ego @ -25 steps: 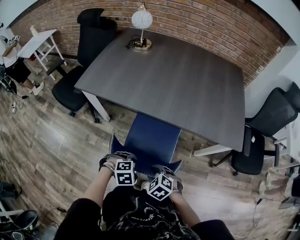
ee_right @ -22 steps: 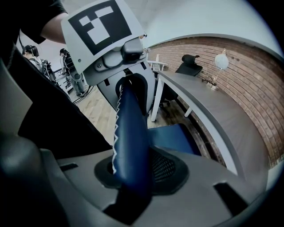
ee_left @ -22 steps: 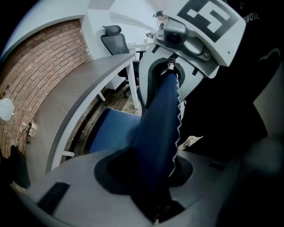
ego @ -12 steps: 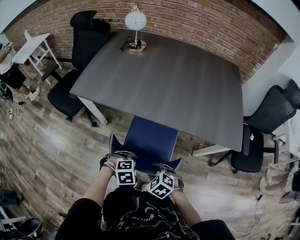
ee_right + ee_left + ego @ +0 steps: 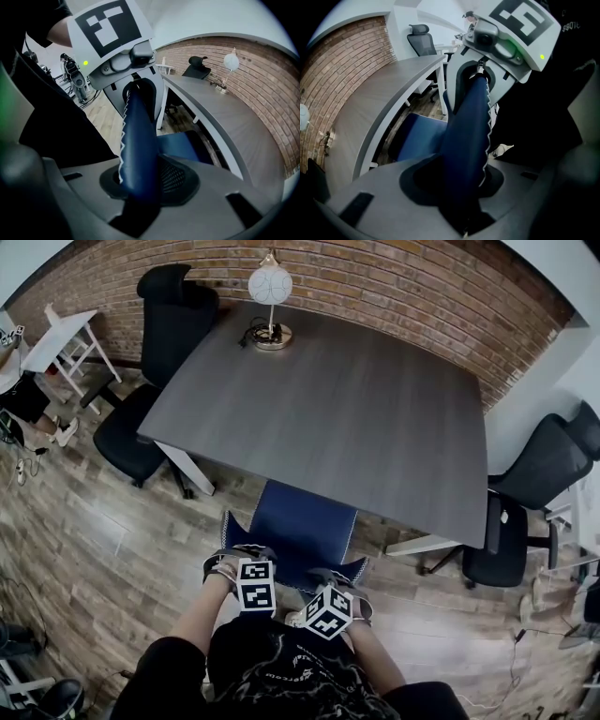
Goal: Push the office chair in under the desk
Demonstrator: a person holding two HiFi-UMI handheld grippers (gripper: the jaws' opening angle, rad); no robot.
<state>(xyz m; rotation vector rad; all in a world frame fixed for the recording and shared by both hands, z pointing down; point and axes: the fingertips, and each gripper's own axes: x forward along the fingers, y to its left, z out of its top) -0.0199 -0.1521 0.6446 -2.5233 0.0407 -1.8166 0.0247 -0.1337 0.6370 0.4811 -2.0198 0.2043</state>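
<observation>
Fingers (image 5: 370,201) of my left gripper (image 5: 459,183) are closed on the top edge of the backrest (image 5: 468,122) of the blue office chair (image 5: 302,532), with the padded rim pinched between them. My right gripper (image 5: 138,187) clamps the same rim a little further along, its fingers (image 5: 225,201) pressing on either side. Both grippers point steeply down, close beside each other.

Further out, the seat (image 5: 305,512) has its front tucked beneath the near edge of the dark desk (image 5: 347,409). The rear of the seat and the backrest stand out over the wood floor (image 5: 112,521).

I judge the push roughly half done. The grip is set and the chair is lined up square to the desk. It remains to roll it further in, until the backrest comes near the desk edge.
</observation>
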